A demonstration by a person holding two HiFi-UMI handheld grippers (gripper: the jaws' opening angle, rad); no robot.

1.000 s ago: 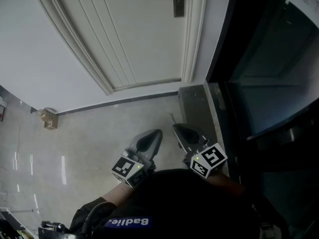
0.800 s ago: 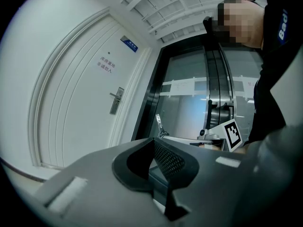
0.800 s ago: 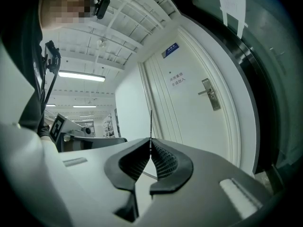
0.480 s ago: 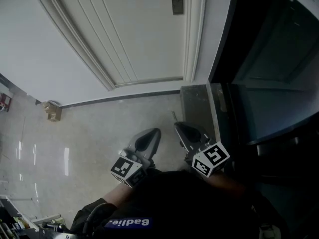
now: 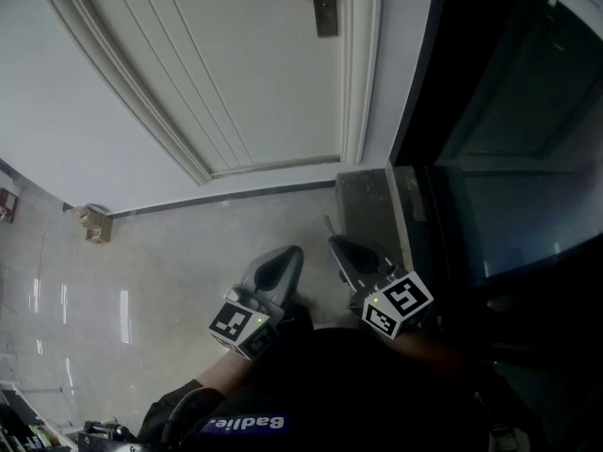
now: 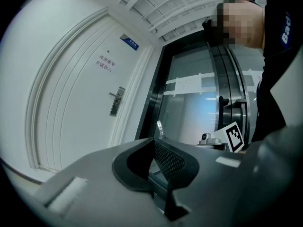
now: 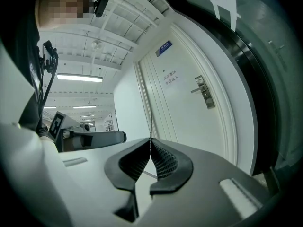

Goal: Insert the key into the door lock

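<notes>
The white door carries a metal lock plate with a lever handle [image 5: 324, 3], which also shows as the lock plate [image 7: 204, 92] in the right gripper view and the lock plate [image 6: 115, 102] in the left one. My right gripper [image 5: 335, 242] is shut on a thin key [image 5: 327, 224], which sticks out forward beyond the jaw tips. Seen edge-on, the key [image 7: 151, 124] rises from the closed right gripper [image 7: 151, 140]. My left gripper [image 5: 290, 250] is level beside it, with nothing between the touching jaws of the left gripper [image 6: 152, 140]. The key [image 6: 159, 127] shows past it.
A dark glass partition [image 5: 499, 139] stands to the right of the door frame, with a grey stone base [image 5: 367, 196] at its foot. A small brown object [image 5: 92, 224] sits on the shiny floor by the wall at the left. The door bears a paper sign [image 6: 106, 64].
Both grippers have travelled forward side by side with the person, toward the door. The lock plate now shows a little further left and lower in the head view. The jaws have not changed.
</notes>
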